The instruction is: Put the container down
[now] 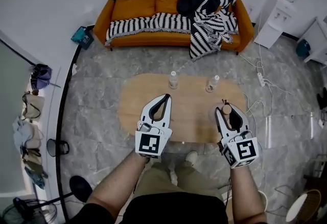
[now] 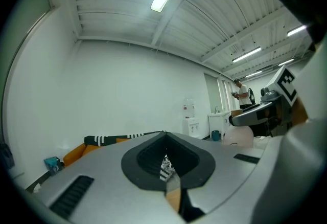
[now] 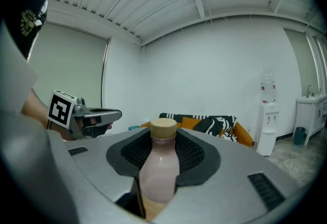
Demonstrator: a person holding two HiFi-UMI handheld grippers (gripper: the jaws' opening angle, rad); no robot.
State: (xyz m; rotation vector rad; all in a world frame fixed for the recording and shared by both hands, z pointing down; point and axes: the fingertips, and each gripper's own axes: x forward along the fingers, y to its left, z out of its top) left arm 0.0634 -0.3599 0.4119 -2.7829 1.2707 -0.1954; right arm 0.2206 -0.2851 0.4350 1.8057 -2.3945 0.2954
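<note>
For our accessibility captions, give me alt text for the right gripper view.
The right gripper is shut on a pale pink bottle with a tan cap. Beyond it are the left gripper, an orange sofa and a water dispenser.

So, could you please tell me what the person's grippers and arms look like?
Both the left gripper and right gripper have pale grey shells with curved, black-lined tongs. Each carries a cube with black-and-white square markers at its rear. The person wears a dark top with short sleeves.
</note>
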